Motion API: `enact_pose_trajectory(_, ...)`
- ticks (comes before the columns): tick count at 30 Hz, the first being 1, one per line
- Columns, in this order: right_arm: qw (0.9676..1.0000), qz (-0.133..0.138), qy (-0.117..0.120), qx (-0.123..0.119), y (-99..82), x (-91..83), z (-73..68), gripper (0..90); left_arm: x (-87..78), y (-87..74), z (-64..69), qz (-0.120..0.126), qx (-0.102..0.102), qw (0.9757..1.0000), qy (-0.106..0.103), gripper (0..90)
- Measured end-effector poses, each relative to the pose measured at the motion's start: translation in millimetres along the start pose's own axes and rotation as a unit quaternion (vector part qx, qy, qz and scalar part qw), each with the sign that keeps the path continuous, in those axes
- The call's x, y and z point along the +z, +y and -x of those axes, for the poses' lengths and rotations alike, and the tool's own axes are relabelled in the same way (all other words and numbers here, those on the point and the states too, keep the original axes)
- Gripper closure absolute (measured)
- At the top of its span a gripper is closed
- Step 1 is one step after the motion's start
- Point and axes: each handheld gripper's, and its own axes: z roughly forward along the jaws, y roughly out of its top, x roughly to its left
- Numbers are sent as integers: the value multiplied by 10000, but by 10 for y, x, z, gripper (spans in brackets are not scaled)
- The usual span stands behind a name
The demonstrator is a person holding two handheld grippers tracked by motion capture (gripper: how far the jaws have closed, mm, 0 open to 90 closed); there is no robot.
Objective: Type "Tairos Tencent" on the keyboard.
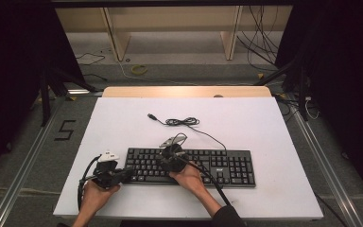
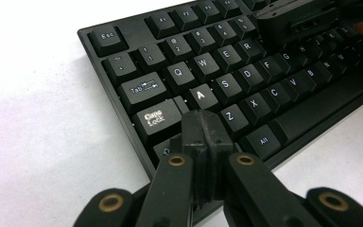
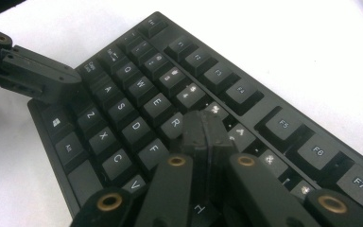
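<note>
across the near middle of the white table (image 1: 123,118) the black keyboard (image 1: 227,168) lies with its long axis left to right. your left gripper (image 2: 202,124) hovers pinched shut over its left-end keys, while your right gripper (image 3: 205,126), also closed, hangs over the upper letter rows and is nearer the middle.

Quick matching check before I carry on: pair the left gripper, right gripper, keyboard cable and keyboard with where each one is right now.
1. left gripper
2. right gripper
3. cable plug
4. keyboard

a. loose on the white table, beyond the keyboard
b. shut, tips by Caps Lock and Z
c. shut, tips near R
d. flat on the table before the person

Pairs: 1-b, 2-c, 3-a, 4-d
</note>
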Motion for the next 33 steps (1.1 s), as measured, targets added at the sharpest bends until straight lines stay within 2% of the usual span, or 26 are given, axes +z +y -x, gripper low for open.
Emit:
enact_pose_trajectory(7,10000,-10,-2,77,3,-5,-1,900,0,0,-6,12,-32,10000,-22,896)
enact_pose_trajectory(10,9997,103,82,187,4,-42,15,900,-7,2,6,22,-20,10000,-37,894)
enact_pose_trajectory(14,9997,161,110,161,11,-85,10,897,-24,16,17,79,6,9999,-72,892)
enact_pose_trajectory(19,9993,278,185,160,15,-153,-6,875,-45,31,48,200,46,9997,-120,856)
enact_pose_trajectory(25,9989,339,268,198,12,-185,-11,835,-69,44,49,375,1,9991,-191,805)
enact_pose_trajectory(30,9984,403,343,194,2,-218,-21,787,-77,57,55,460,12,9986,-268,735)
enact_pose_trajectory(33,9983,411,384,180,-19,-261,-21,708,-83,64,62,531,31,9979,-370,678)
